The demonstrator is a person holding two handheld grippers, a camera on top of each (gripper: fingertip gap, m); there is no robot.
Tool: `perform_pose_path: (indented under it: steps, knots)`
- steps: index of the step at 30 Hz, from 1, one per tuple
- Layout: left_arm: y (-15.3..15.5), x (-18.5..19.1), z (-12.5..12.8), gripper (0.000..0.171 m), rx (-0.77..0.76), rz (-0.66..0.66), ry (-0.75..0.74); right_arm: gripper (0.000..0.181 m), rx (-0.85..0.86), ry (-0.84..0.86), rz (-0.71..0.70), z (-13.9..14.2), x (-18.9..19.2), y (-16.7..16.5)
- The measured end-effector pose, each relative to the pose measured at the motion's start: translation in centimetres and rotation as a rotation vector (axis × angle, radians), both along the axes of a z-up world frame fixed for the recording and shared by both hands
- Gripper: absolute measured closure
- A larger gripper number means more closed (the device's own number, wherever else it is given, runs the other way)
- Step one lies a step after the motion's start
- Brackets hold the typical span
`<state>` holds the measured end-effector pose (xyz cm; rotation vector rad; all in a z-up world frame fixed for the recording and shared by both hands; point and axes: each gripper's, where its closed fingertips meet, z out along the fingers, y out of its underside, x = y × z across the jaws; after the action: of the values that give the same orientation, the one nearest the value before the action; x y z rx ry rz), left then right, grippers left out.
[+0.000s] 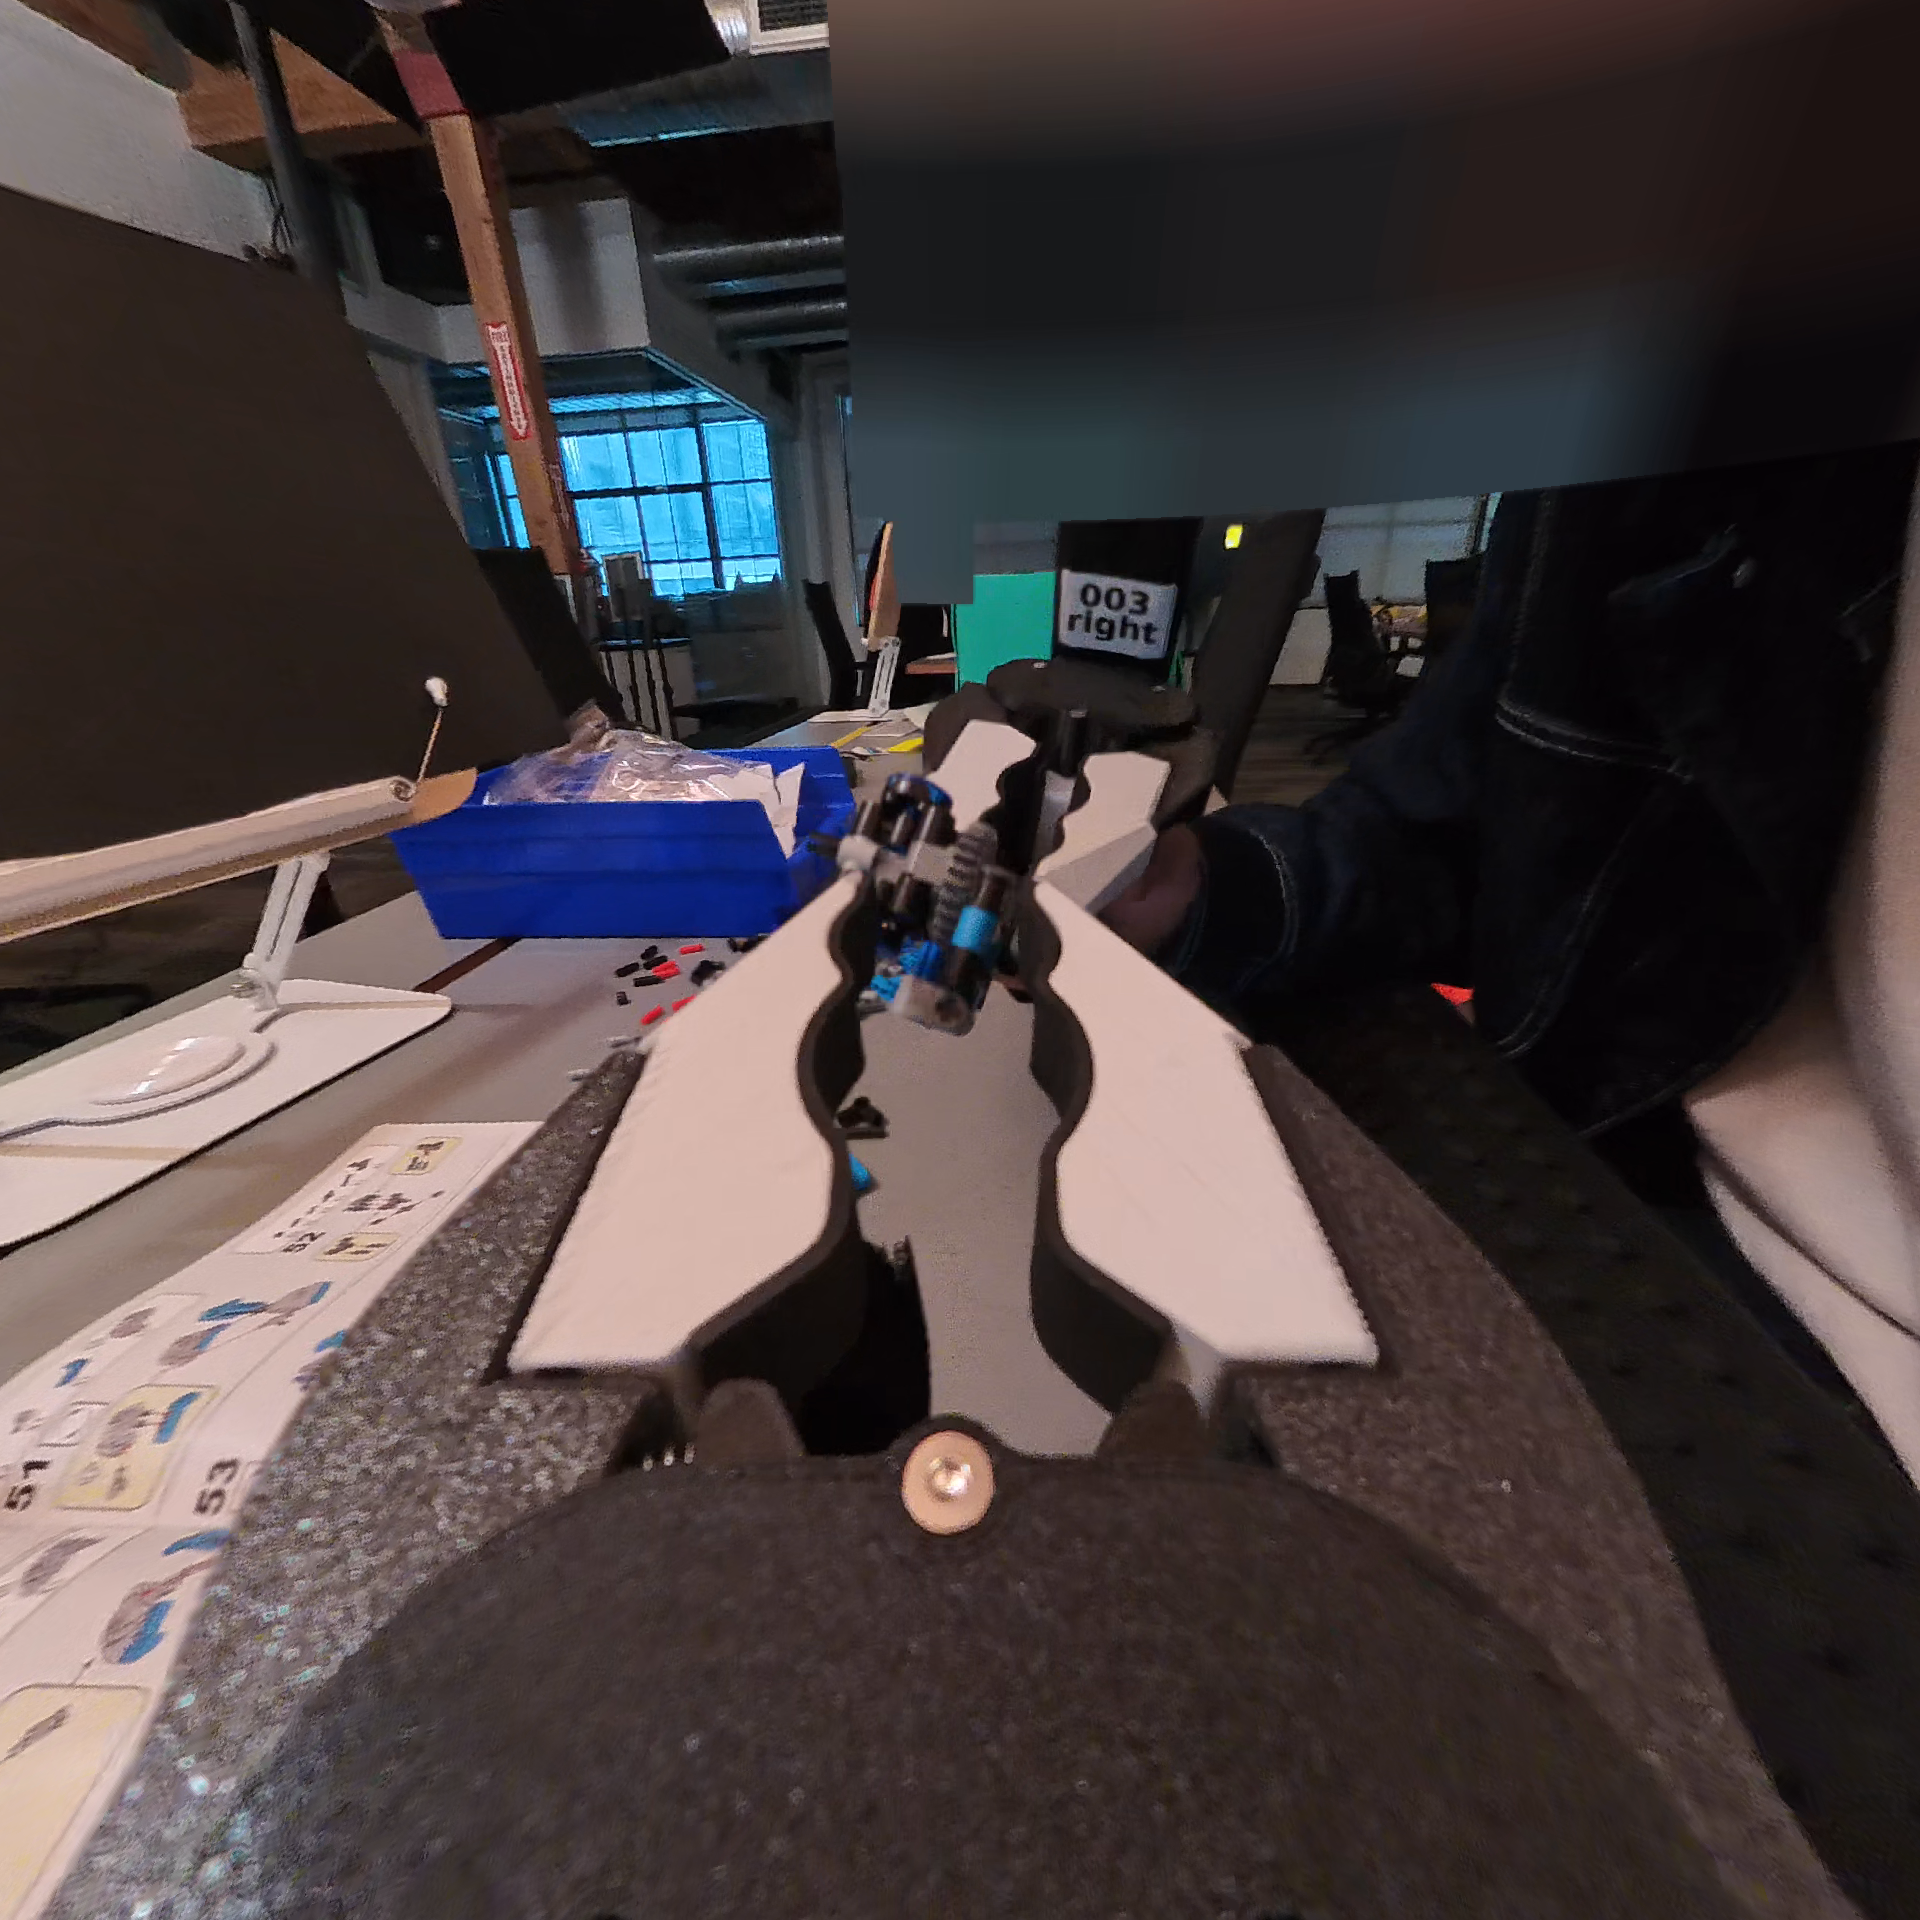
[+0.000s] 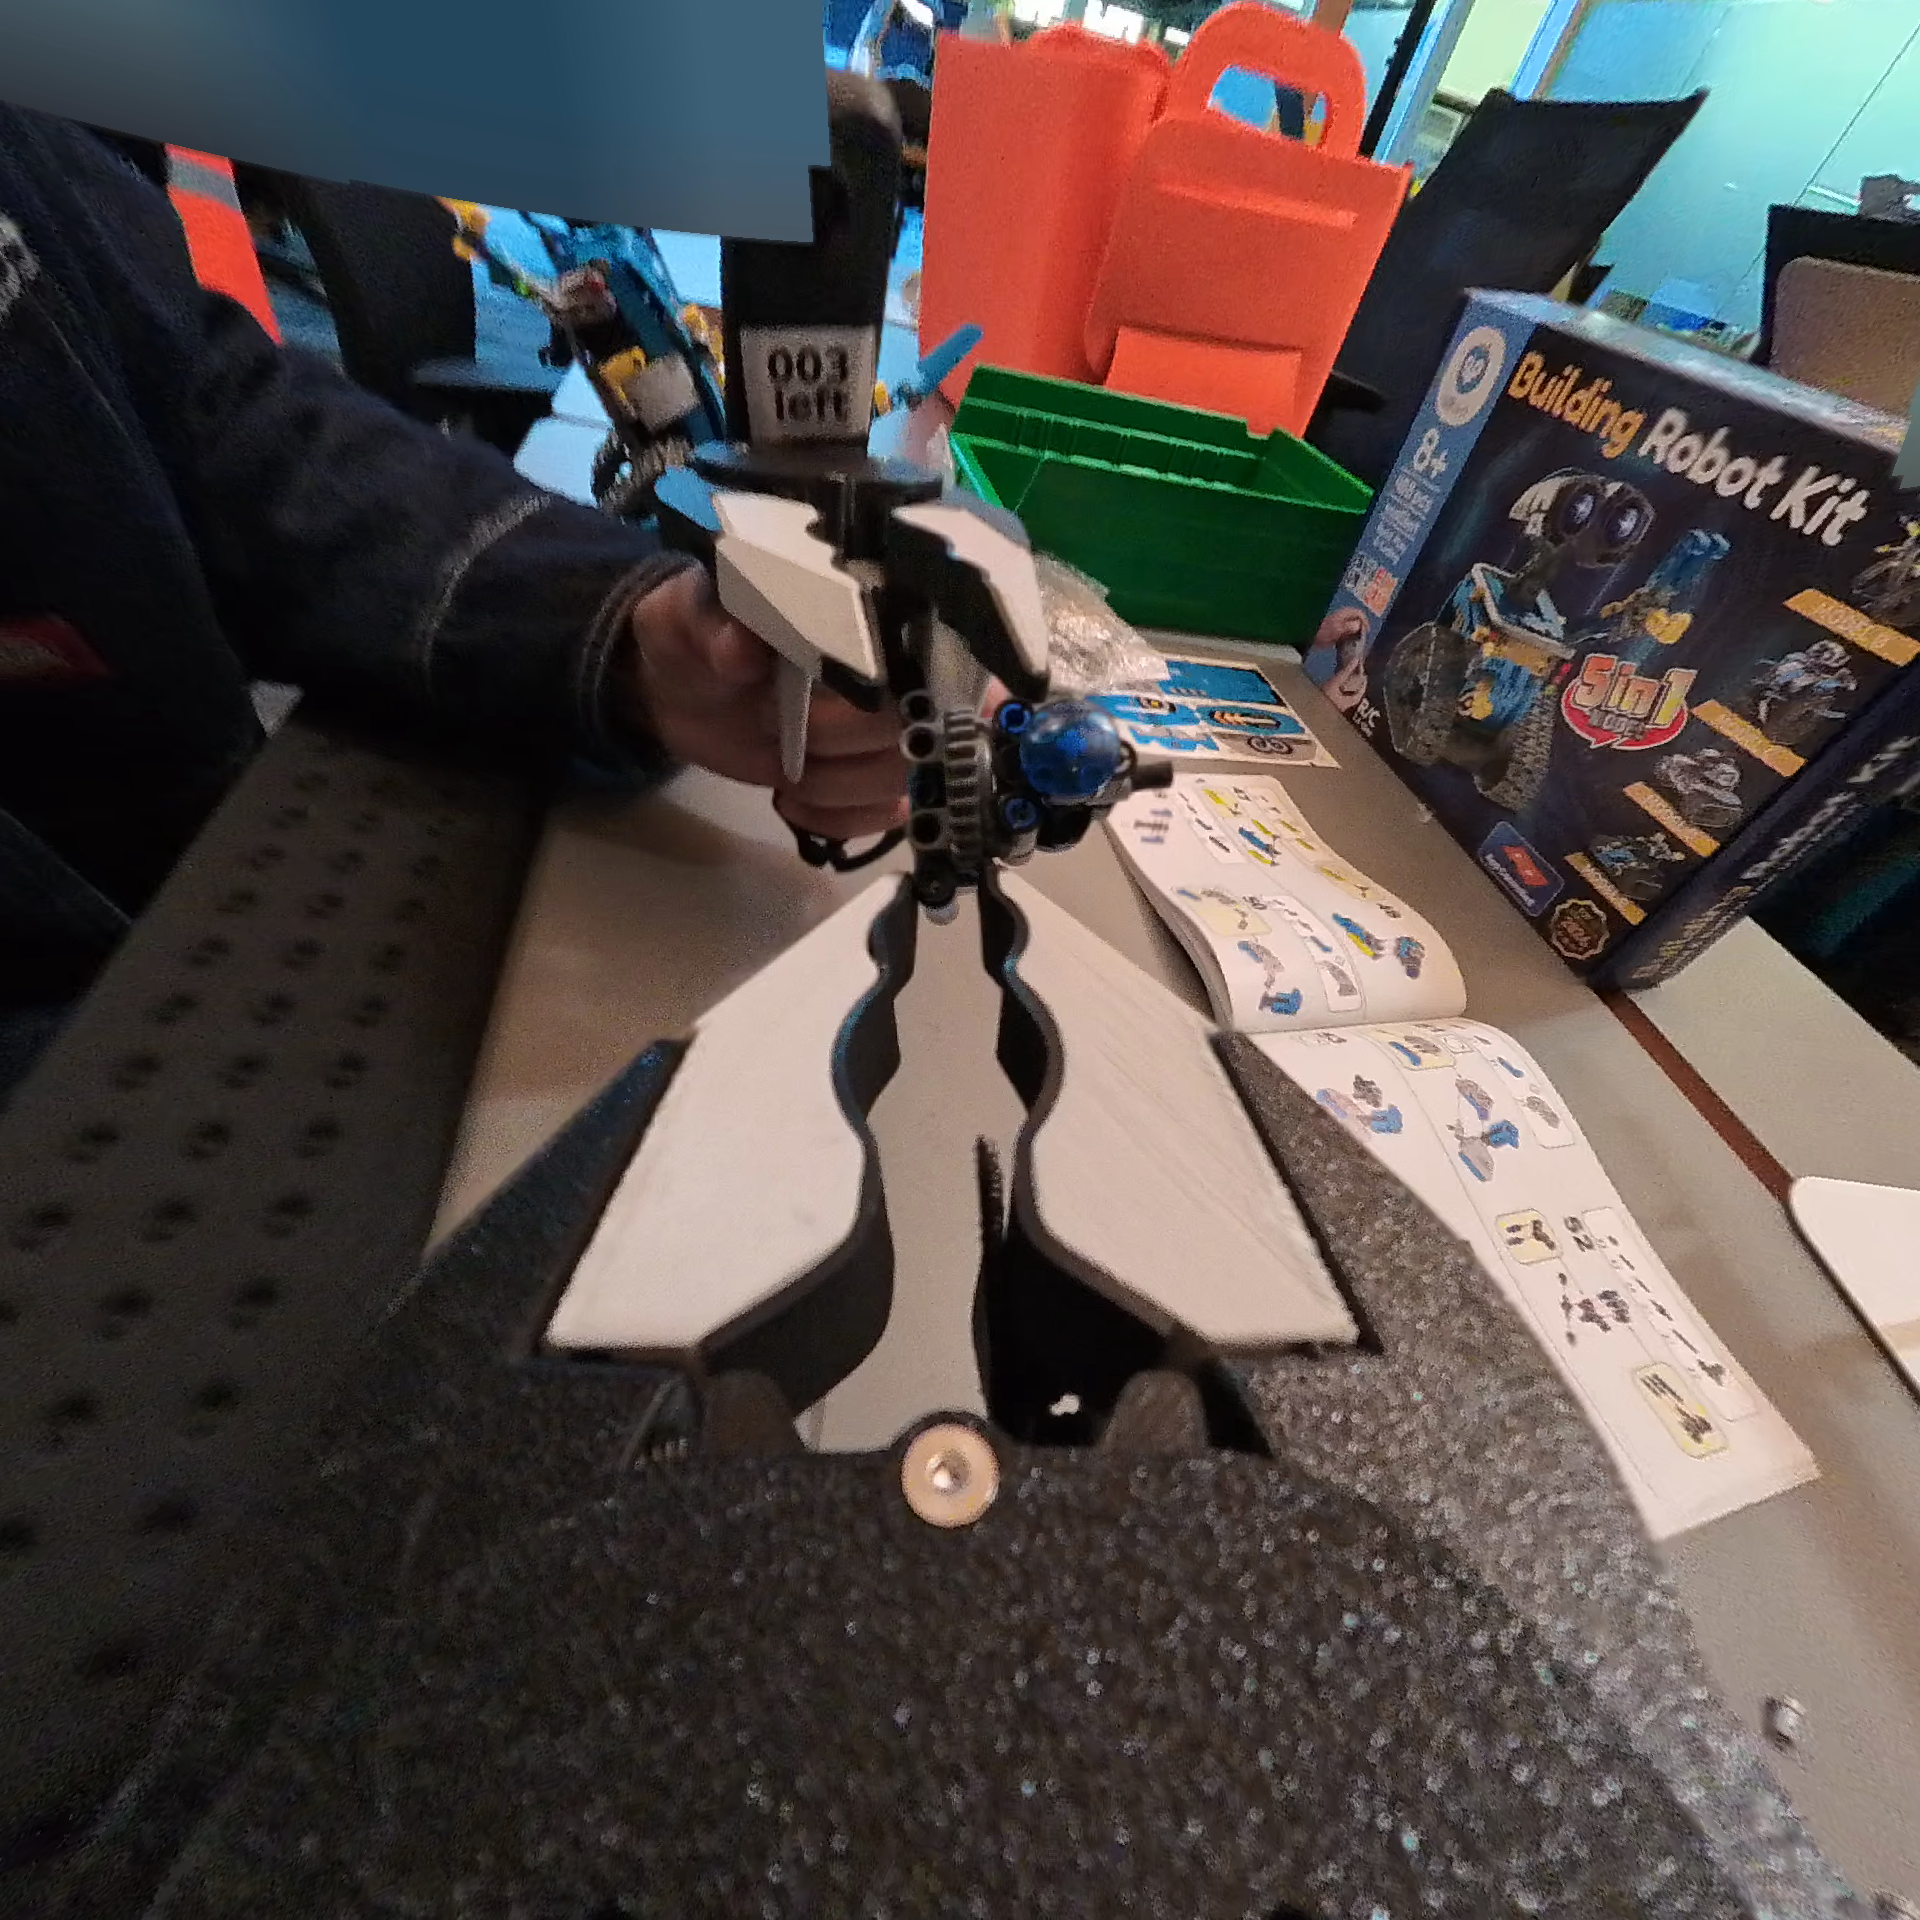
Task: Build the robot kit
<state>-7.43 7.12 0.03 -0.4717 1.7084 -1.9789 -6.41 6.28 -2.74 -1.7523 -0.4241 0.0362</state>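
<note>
Left gripper (image 1: 940,914): pinching the small brick model (image 1: 935,914) between narrowed fingertips, holding it up above the grey table (image 1: 540,997); also showing far off in the right wrist view (image 2: 914,665), a person's hand (image 2: 727,696) gripping its handle.
Right gripper (image 2: 948,896): closing narrow on the lower end of the same model (image 2: 977,790); seen from the left wrist view (image 1: 1039,821), meeting the model from the opposite side, tips nearly touching the left gripper's tips.
Brick model: black and grey beams with a grey gear and blue parts, hanging in mid-air between both grippers, over the table edge nearest the person.
Blue bin (image 1: 613,852): sitting on the table beyond the left fingers, holding clear plastic bags (image 1: 634,769).
Loose pieces (image 1: 665,971): small black and red bits lying scattered on the table just in front of the blue bin.
Instruction booklet (image 2: 1351,997): lying open on the table to the right of the right gripper; showing too at lower left of the left wrist view (image 1: 208,1351).
Sticker sheet (image 2: 1205,712): lying flat past the booklet, near the green bin (image 2: 1143,520).
Kit box (image 2: 1621,644): standing upright at the right of the table, beside the green bin.
Orange bag (image 2: 1164,229): standing behind the green bin.
White stand (image 1: 208,1049): resting on the table left of the blue bin, flat base with a tilted arm.
</note>
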Motion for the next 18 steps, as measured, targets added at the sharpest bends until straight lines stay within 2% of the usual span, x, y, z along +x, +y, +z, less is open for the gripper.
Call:
perform_pose_path:
  steps: [6,11,18]
  knots:
    - [-0.8,0.0,-1.6,0.147,0.195,0.063,-0.065,0.170,-0.039,-0.066,-0.025,-1.0,0.2,0.2]
    - [-0.4,0.7,-2.8,0.157,0.345,0.153,-0.112,0.170,-0.066,-0.088,-0.042,-1.6,0.5,0.3]
    - [-0.1,1.2,-3.3,0.158,0.411,0.212,-0.126,0.170,-0.098,-0.086,-0.068,-2.2,1.1,0.4]
